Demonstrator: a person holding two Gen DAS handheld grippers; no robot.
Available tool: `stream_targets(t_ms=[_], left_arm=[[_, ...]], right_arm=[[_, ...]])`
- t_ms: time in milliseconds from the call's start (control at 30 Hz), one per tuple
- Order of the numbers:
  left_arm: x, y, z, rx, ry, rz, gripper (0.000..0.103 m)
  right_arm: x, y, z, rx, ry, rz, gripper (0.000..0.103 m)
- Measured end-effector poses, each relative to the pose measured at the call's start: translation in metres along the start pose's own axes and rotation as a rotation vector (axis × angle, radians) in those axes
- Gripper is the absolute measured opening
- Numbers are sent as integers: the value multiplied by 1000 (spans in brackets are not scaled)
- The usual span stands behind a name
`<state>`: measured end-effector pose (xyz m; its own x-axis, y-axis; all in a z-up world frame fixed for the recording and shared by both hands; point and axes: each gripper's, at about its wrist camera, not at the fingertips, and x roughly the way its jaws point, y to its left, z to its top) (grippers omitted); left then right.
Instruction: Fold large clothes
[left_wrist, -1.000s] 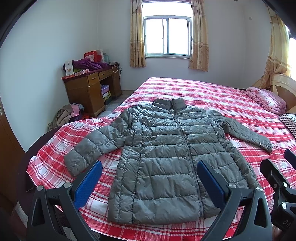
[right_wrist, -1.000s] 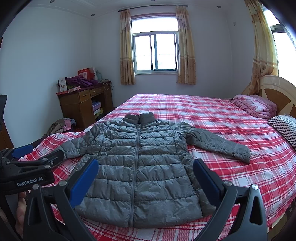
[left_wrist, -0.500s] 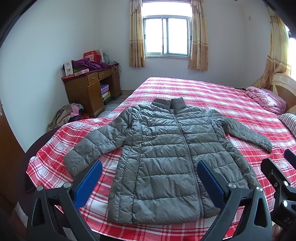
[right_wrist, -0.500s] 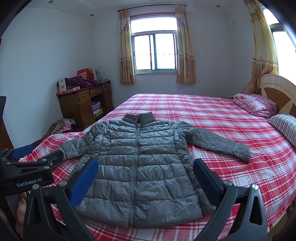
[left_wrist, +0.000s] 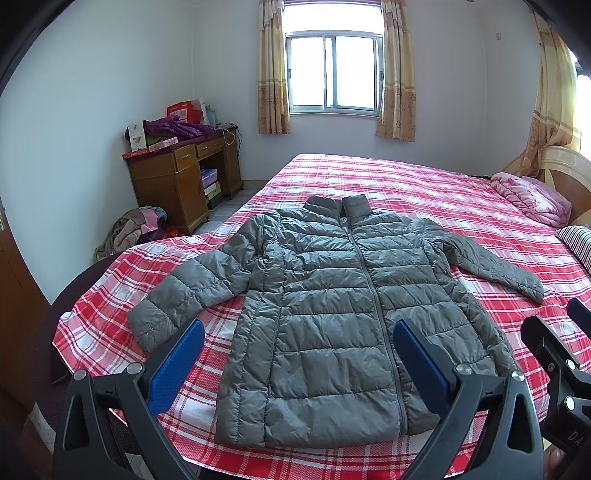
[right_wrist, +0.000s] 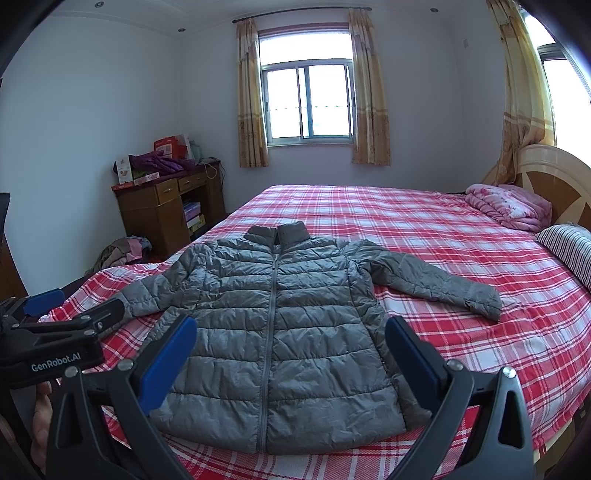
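A grey quilted puffer jacket (left_wrist: 332, 302) lies flat, zipped and face up on the red plaid bed (left_wrist: 424, 192), collar away from me, both sleeves spread out to the sides. It also shows in the right wrist view (right_wrist: 273, 317). My left gripper (left_wrist: 299, 363) is open and empty, held above the jacket's hem. My right gripper (right_wrist: 290, 354) is open and empty, also above the hem. The left gripper shows at the left edge of the right wrist view (right_wrist: 55, 332). The right gripper shows at the right edge of the left wrist view (left_wrist: 557, 354).
A wooden desk (left_wrist: 177, 181) with boxes and purple clothes stands at the left wall. A pile of clothes (left_wrist: 129, 229) lies on the floor beside it. A folded pink quilt (right_wrist: 509, 206) and a striped pillow (right_wrist: 569, 251) lie by the headboard at the right.
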<state>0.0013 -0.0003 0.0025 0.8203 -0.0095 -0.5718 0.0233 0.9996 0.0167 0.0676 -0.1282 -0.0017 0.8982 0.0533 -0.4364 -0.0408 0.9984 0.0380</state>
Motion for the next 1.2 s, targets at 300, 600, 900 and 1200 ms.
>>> stream_targets(t_ms=[300,600,900,1200], left_arm=[[0,1,0,2,-5,-1,102],[1,0,-2,6,-2,-2,102],[7,-3,-4,10,12,0,102],[29,-2,-7,20,39,-13,102]], right_arm=[[1,0,-1,1,-1,0,103],[1,0,0,2,0,2,103],[2,1,-1,3,1,2,103],[13,-2,-9,10,5,15,103]])
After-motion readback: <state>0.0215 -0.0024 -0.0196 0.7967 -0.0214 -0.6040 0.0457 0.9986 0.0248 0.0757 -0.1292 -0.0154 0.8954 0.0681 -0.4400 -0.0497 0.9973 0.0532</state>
